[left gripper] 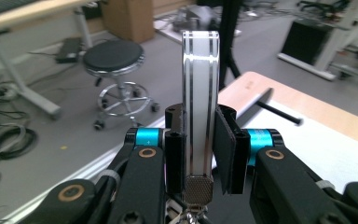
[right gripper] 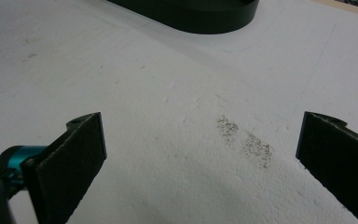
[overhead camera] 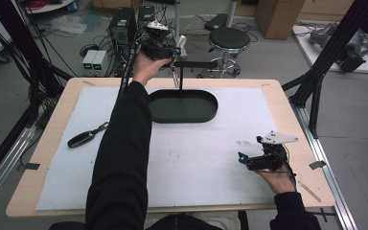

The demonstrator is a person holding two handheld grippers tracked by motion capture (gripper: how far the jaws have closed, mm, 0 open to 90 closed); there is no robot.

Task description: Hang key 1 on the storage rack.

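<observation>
Key fob (left gripper: 199,121) stands upright, pinched between the left tool's (left gripper: 200,149) pads; right tool (right gripper: 200,154) spread.

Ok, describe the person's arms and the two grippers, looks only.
Both arms wear black sleeves. The left gripper has black jaw pads, turquoise metal cylinders at each side and brass-coloured rings on its black links; a black cable trails from it. The right gripper is black with a turquoise accent and carries a grey three-cornered plate on top.
</observation>
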